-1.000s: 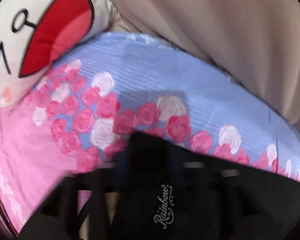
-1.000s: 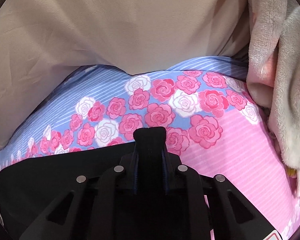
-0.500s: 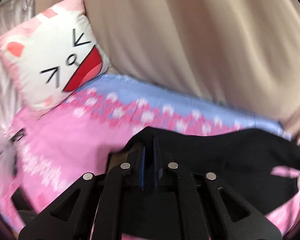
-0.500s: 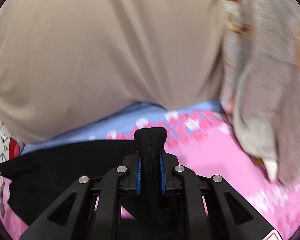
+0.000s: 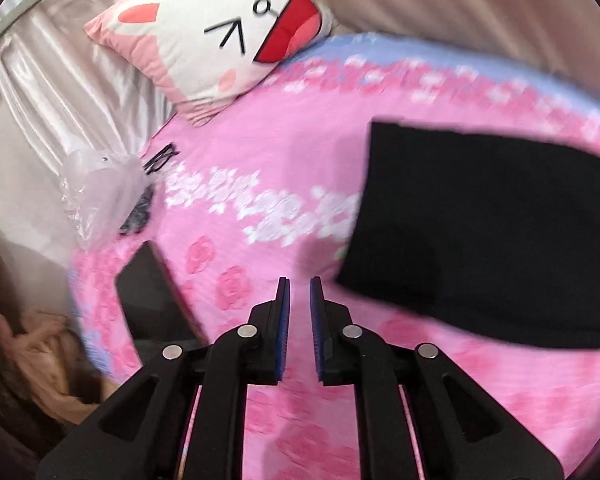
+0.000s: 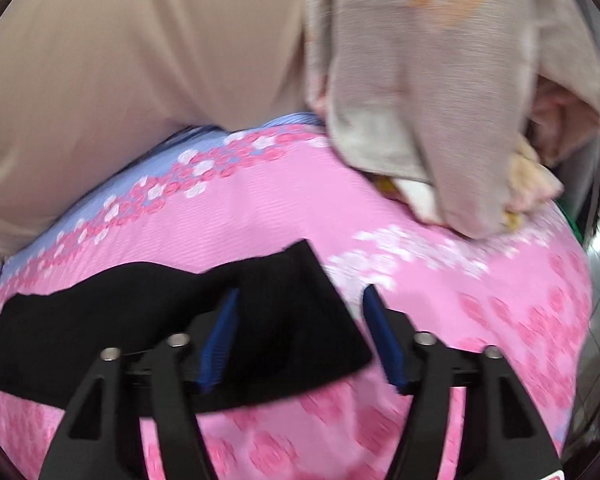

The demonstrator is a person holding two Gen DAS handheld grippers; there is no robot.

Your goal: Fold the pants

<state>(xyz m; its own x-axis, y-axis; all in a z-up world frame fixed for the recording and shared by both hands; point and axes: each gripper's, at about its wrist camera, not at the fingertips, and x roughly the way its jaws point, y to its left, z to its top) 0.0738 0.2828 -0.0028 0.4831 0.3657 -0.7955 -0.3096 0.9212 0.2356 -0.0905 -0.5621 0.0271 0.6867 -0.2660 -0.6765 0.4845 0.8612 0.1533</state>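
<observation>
The black pants (image 5: 488, 232) lie folded flat on the pink rose-print bedspread (image 5: 284, 152). In the left wrist view they sit to the right of my left gripper (image 5: 299, 292), which is empty, its jaws a small gap apart, held above the bedspread. In the right wrist view the pants (image 6: 148, 320) lie under and left of my right gripper (image 6: 300, 300), which is wide open and empty, raised above the pants' right end.
A white and pink cartoon-face pillow (image 5: 220, 28) lies at the bed's far left. A clear plastic bag (image 5: 96, 192) and a dark flat slab (image 5: 152, 296) lie near the left edge. A heap of grey-beige fabric (image 6: 440, 92) lies at the right. A beige curtain (image 6: 120, 60) hangs behind.
Both grippers have let go of the black pants, opened and pulled back and up from them. The pants now lie on the bedspread.
</observation>
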